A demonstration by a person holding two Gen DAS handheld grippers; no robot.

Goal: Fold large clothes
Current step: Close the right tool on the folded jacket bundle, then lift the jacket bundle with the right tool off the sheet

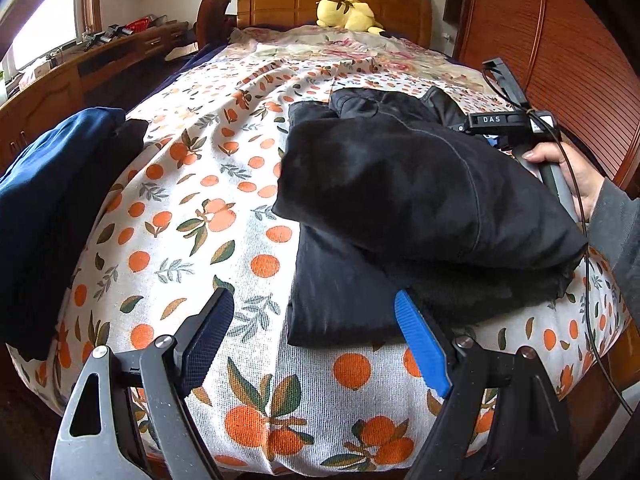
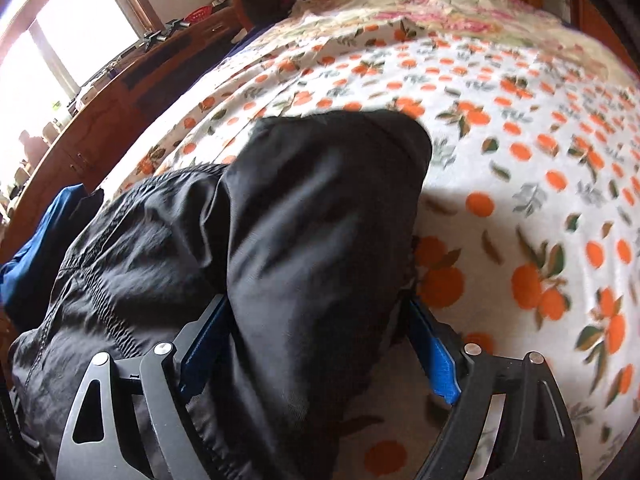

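A black garment lies folded in layers on the orange-print bedspread, near the bed's front edge. My left gripper hangs open over that edge, and the garment's near left corner lies flat between its fingertips with the pads apart from it. My right gripper straddles a thick fold of the black garment. Its left pad is against the cloth, and a strip of bedspread shows beside its right pad. In the left wrist view a hand holds the right gripper's housing behind the garment, which hides its fingers.
A dark blue folded garment sits at the bed's left edge. A yellow plush toy rests by the wooden headboard. A wooden desk runs along the left and a wooden wardrobe stands right. A cable hangs from the right gripper.
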